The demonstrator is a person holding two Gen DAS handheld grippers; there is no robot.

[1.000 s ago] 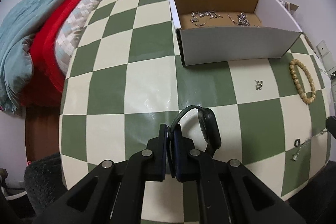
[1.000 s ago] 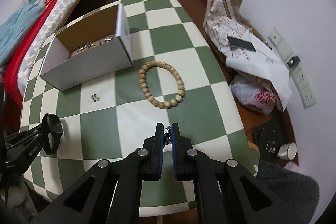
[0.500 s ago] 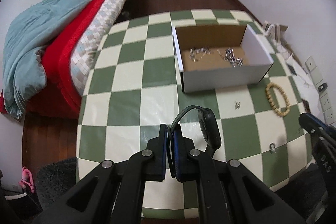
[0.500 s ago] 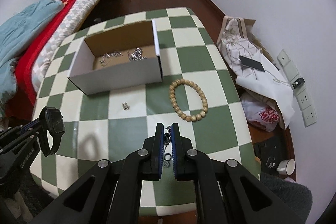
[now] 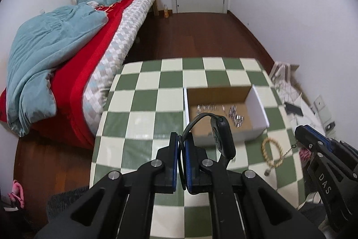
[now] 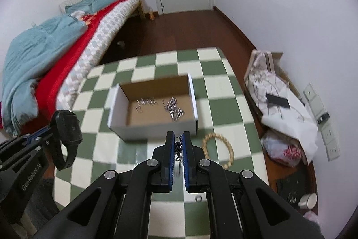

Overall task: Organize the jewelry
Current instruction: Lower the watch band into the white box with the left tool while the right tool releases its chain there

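My left gripper (image 5: 181,138) is shut on the strap of a black smartwatch (image 5: 222,137), held high above the checked table (image 5: 143,100). It also shows in the right wrist view (image 6: 67,127). My right gripper (image 6: 178,138) is shut on a thin metal chain (image 6: 178,149), which hangs below it in the left wrist view (image 5: 284,155). A white cardboard box (image 6: 154,128) with several silver pieces inside (image 6: 173,108) sits on the table ahead of both grippers. A wooden bead bracelet (image 6: 230,150) lies on the table right of the box.
A bed with red and blue covers (image 5: 56,64) stands left of the table. Bags and a phone (image 6: 277,101) lie on the floor to the right. A small ring (image 6: 198,198) lies on the table below my right gripper.
Both grippers have risen well above the table with the watch and the chain still held. The table and box now look smaller and farther.
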